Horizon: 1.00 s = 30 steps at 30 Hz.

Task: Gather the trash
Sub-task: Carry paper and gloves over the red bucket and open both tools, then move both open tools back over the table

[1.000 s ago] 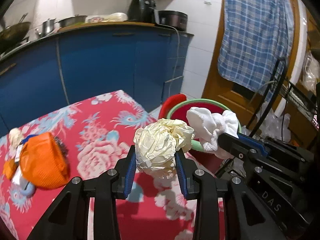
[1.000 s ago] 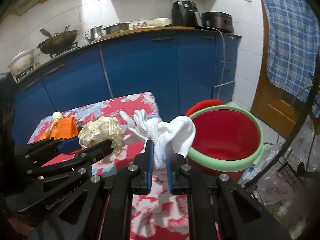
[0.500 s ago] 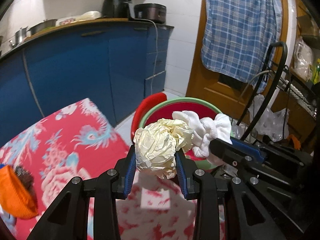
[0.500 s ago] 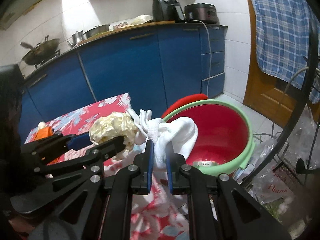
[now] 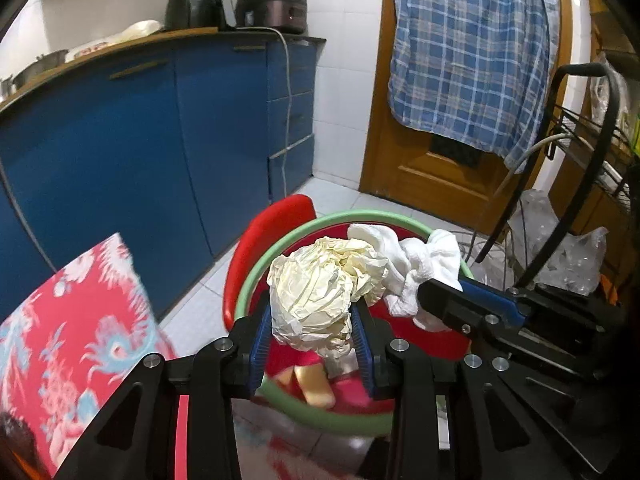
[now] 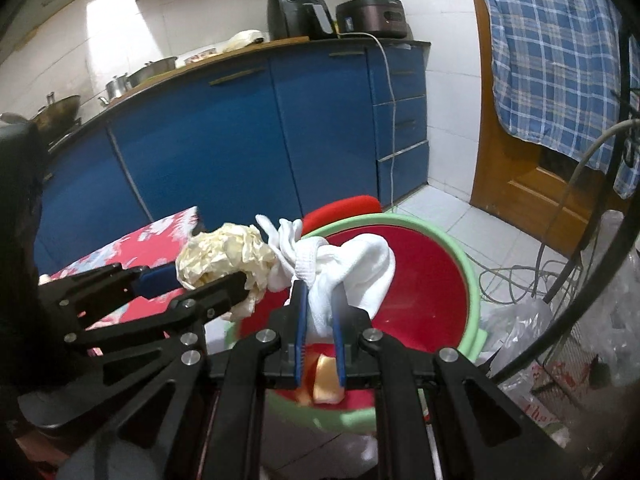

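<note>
The crumpled cream paper ball sits clamped between the blue-padded jaws of the left gripper, held above the open red bucket with the green rim. Just beside it on the right, a white cloth wad is pinched by the nearly closed jaws of the right gripper, also over the bucket mouth. The two bundles touch or nearly touch; which cannot be told. Inside the bucket lie pale yellow scraps. To the left is the counter under a red floral cloth. Behind stand blue cabinets and a blue plaid cloth hanging on a wooden door.
</note>
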Each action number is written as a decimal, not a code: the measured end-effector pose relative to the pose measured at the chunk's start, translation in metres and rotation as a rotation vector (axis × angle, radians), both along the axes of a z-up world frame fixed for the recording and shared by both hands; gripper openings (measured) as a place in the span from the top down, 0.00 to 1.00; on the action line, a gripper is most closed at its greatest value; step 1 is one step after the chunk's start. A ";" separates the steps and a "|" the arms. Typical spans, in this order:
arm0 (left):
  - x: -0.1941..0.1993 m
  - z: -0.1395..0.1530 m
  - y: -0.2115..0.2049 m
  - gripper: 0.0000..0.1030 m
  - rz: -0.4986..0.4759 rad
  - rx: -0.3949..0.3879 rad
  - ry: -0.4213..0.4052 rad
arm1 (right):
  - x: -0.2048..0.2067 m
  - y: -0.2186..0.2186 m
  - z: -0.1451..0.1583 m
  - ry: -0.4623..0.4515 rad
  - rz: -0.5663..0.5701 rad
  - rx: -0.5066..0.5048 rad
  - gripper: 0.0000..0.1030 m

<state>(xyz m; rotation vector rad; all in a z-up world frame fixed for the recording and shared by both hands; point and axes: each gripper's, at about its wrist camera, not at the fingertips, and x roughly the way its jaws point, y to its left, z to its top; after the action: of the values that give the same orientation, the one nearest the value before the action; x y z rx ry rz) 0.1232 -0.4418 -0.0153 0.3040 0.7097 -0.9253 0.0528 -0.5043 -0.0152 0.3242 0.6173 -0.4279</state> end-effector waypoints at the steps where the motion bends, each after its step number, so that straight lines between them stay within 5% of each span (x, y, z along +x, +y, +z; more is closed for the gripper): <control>1: 0.002 -0.003 -0.005 0.64 -0.003 0.004 0.002 | 0.001 -0.004 -0.002 0.004 -0.004 0.002 0.86; 10: 0.009 -0.023 -0.025 0.55 -0.002 0.031 0.015 | 0.004 -0.029 -0.018 0.025 -0.054 0.022 0.81; 12: 0.014 -0.024 -0.023 0.52 0.016 0.031 0.023 | 0.004 -0.033 -0.020 0.028 -0.074 0.036 0.74; 14: 0.019 -0.023 -0.020 0.45 0.028 0.028 0.040 | 0.002 -0.038 -0.021 0.028 -0.095 0.042 0.56; 17: 0.021 -0.021 -0.016 0.40 0.032 0.022 0.027 | 0.000 -0.040 -0.019 0.024 -0.091 0.049 0.50; 30: 0.012 -0.007 0.012 0.38 0.033 0.013 0.041 | -0.009 -0.016 -0.003 0.028 -0.075 0.032 0.48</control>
<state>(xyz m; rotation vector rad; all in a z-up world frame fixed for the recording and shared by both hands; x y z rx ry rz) 0.1350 -0.4294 -0.0227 0.2850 0.7569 -0.8979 0.0439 -0.5206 -0.0179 0.3732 0.6416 -0.4960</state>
